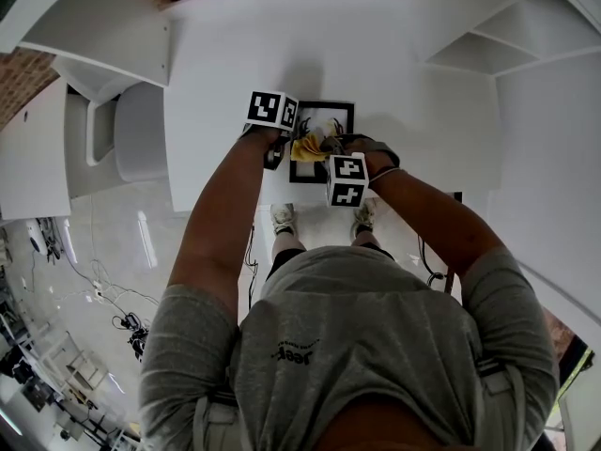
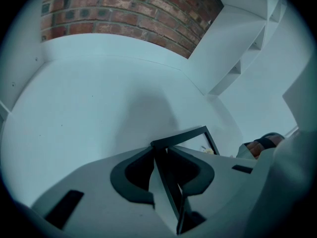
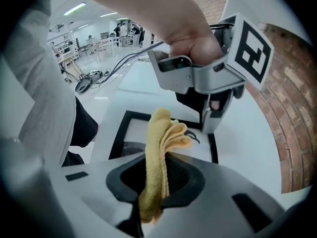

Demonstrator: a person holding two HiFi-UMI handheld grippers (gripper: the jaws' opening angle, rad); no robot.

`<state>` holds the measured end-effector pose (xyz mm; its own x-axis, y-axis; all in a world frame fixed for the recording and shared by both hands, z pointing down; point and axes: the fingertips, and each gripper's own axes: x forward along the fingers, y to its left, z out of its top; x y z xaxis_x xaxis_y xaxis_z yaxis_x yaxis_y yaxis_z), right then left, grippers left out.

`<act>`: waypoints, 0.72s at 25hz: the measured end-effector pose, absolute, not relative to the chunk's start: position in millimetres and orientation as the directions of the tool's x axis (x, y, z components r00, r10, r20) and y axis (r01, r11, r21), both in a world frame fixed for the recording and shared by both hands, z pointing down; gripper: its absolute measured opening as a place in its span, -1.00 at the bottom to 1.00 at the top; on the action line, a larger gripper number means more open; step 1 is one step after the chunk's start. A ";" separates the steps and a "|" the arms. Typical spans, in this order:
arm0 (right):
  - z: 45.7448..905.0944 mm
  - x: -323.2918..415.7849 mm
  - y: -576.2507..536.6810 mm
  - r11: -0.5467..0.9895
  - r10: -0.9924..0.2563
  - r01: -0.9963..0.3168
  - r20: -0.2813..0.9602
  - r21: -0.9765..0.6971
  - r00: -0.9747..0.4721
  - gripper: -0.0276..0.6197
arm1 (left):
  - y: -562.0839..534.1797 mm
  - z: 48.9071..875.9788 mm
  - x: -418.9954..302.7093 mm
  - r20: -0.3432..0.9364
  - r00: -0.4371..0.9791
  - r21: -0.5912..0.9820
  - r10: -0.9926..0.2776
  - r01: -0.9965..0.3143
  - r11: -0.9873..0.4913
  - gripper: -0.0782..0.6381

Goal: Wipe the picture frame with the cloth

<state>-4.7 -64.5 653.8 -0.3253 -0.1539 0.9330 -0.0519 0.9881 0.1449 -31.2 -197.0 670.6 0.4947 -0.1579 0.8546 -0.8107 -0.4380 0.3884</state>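
A black picture frame (image 1: 324, 113) with a white print lies near the front edge of the white table (image 1: 394, 73). My left gripper (image 1: 274, 154) is shut on the frame's left edge; in the left gripper view that dark edge (image 2: 167, 185) runs straight between the jaws of the left gripper (image 2: 161, 155). My right gripper (image 1: 331, 148) is shut on a folded yellow cloth (image 1: 308, 147). In the right gripper view the cloth (image 3: 159, 143) sticks out past the jaws of the right gripper (image 3: 159, 157), over the frame (image 3: 130, 128). The left gripper (image 3: 210, 110) stands at the frame's far side.
White shelving (image 1: 488, 45) stands at the table's right and a white cabinet (image 1: 113, 54) at its left. A brick wall (image 2: 124, 9) runs behind the table. The person's shoes (image 1: 283, 219) show below the table's front edge.
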 end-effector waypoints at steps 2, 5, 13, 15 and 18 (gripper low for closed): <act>655.0 11.0 -61.8 0.989 -0.148 -0.045 0.944 0.141 -0.297 -0.73 | -197.1 670.9 -31.3 0.855 0.494 0.387 -0.159 -0.811 -0.438 -0.49; 655.4 31.8 -58.8 0.990 -0.143 -0.047 0.953 0.135 -0.266 -0.73 | -197.4 671.4 -31.4 0.854 0.494 0.386 -0.162 -0.811 -0.439 -0.49; 653.8 54.3 -59.9 0.985 -0.165 -0.093 0.952 0.145 -0.260 -0.73 | -196.5 671.1 -31.1 0.860 0.480 0.371 -0.171 -0.820 -0.436 -0.48; 652.1 61.2 -60.4 0.984 -0.167 -0.107 0.950 0.143 -0.265 -0.73 | -196.5 670.0 -30.8 0.862 0.474 0.366 -0.177 -0.825 -0.431 -0.48; 652.2 62.5 -60.9 0.982 -0.174 -0.124 0.941 0.144 -0.290 -0.73 | -197.0 669.9 -31.6 0.866 0.458 0.348 -0.199 -0.839 -0.417 -0.48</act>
<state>62.5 -60.9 652.2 -0.2900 -0.1741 0.9411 -0.1235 0.9819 0.1436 -31.6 -197.0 669.9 0.4581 -0.1990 0.8663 -0.8395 -0.4174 0.3480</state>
